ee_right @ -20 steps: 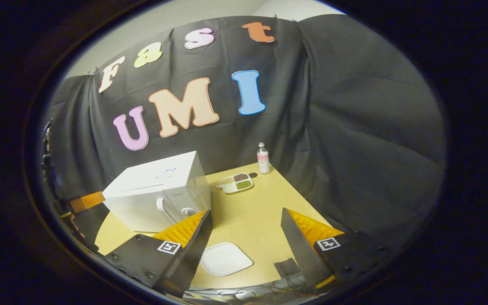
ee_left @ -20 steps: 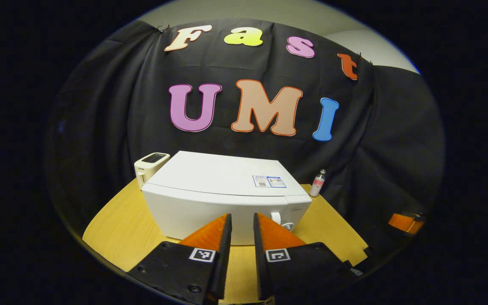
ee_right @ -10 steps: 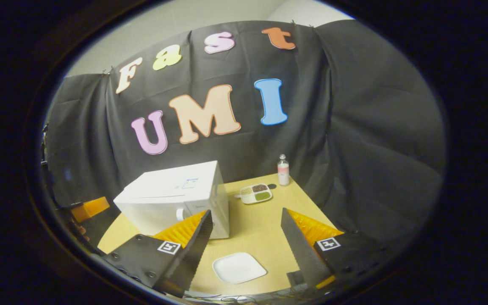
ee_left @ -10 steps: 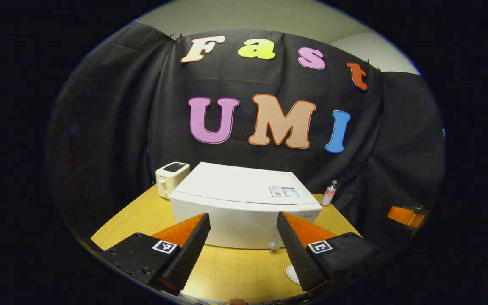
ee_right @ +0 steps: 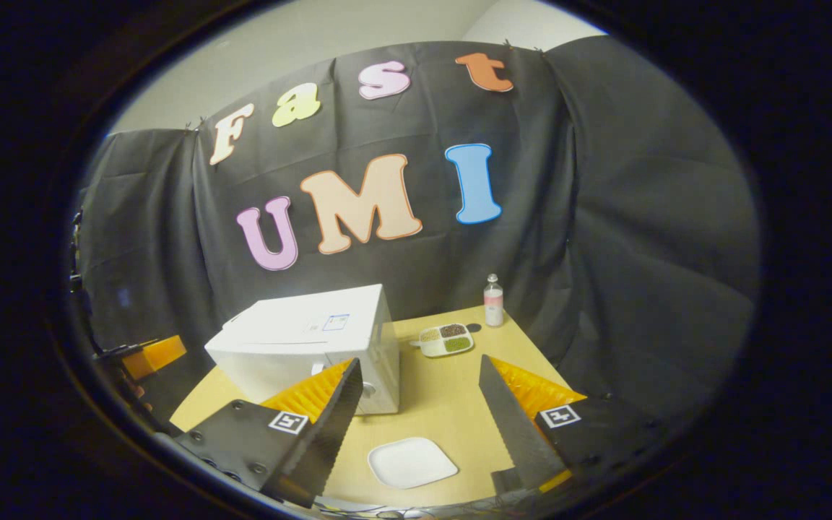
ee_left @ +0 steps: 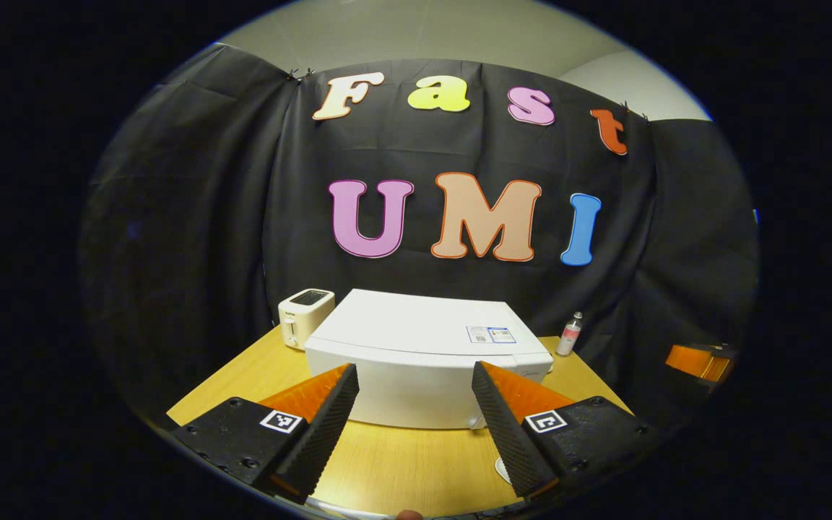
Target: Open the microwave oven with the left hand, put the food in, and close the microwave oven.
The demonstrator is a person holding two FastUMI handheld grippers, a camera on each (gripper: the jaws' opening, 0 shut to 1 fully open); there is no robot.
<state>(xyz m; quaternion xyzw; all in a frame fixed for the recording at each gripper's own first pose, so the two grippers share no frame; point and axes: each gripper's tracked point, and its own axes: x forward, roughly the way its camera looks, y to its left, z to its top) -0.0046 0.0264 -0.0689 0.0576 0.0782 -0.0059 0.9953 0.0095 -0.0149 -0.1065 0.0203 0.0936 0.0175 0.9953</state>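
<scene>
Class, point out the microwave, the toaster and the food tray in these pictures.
microwave (ee_left: 416, 328), left gripper view, on its white top panel.
toaster (ee_left: 305, 312), left gripper view, on its front side.
food tray (ee_right: 445, 339), right gripper view, among its compartments.

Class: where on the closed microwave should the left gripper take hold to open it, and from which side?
Grip the door handle at the front's right end, beside the knob, on the microwave. Approach from the front with the open left gripper.
</scene>
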